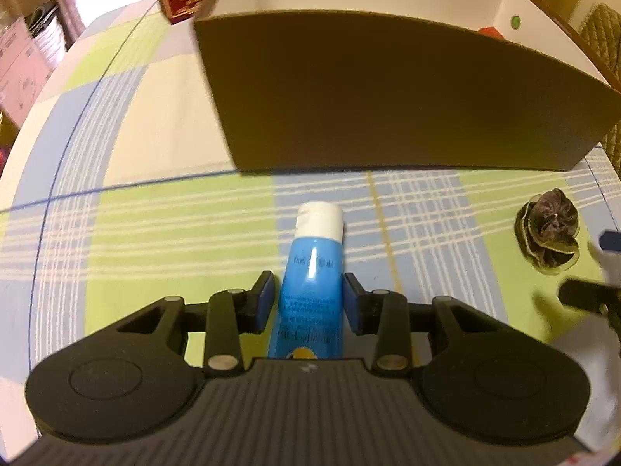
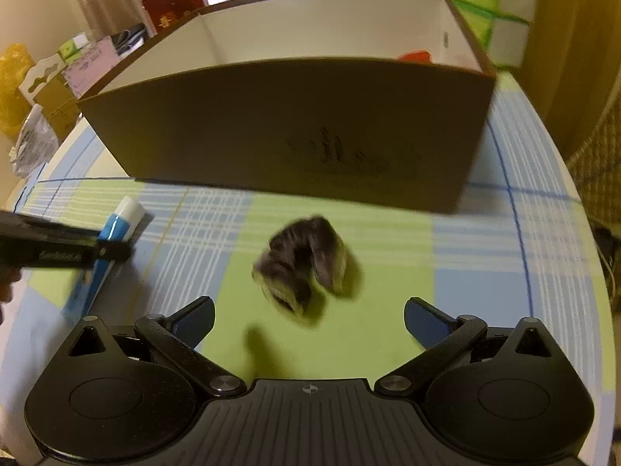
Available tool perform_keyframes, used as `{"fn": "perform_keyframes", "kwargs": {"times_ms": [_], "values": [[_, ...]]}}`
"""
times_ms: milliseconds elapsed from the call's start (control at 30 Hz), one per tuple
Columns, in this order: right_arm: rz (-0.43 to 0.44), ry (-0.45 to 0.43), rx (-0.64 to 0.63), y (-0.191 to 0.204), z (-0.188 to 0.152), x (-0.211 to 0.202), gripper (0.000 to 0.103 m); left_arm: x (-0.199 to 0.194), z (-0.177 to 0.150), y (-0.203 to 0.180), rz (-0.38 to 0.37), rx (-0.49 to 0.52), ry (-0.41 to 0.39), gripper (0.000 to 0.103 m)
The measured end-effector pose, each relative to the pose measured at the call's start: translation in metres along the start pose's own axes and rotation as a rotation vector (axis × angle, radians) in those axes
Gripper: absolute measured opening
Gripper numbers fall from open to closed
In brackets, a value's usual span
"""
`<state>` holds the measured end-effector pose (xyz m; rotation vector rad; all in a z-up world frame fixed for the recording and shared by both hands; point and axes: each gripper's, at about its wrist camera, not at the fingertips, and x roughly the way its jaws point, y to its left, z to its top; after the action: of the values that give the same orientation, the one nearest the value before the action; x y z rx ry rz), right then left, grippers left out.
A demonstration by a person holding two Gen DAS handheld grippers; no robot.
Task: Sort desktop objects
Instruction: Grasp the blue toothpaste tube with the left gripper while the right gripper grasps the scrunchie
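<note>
A blue tube with a white cap lies on the checked tablecloth, cap toward the box. My left gripper has its blue pads against both sides of the tube's body, shut on it. In the right wrist view the same tube shows at the left under the left gripper. A dark scrunchie with a yellow-green edge, blurred, lies just ahead of my right gripper, which stands open and holds nothing. In the left wrist view the scrunchie lies at the right.
A large brown cardboard box with white inner walls stands open-topped just beyond both objects, and something red shows inside it. The round table's edge curves at the right. Cartons and clutter stand beyond the table at the left.
</note>
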<state>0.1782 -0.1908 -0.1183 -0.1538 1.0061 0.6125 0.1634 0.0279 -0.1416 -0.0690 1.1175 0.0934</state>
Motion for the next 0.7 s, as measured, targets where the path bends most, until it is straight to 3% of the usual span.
{"fn": "perform_keyframes", "kwargs": {"times_ms": [167,233,400,533,700], "values": [[-0.01,-0.001,-0.078,0.007,0.009,0.024,0.1,-0.006,-0.009,0.008,0.011,-0.02,0.001,0.034],[-0.019,0.006,-0.11,0.011,0.01,0.033,0.087,-0.008,-0.01,0.011,0.008,-0.027,0.0,0.034],[-0.049,-0.024,-0.181,0.016,0.007,0.039,0.073,-0.009,-0.014,0.013,0.001,-0.02,-0.01,0.036],[-0.059,-0.043,-0.17,0.01,0.009,0.036,0.045,-0.009,-0.011,0.011,0.0,-0.008,-0.01,0.048],[-0.067,-0.049,-0.165,0.011,0.007,0.034,0.036,-0.008,-0.01,0.009,0.005,-0.005,-0.01,0.051]]}}
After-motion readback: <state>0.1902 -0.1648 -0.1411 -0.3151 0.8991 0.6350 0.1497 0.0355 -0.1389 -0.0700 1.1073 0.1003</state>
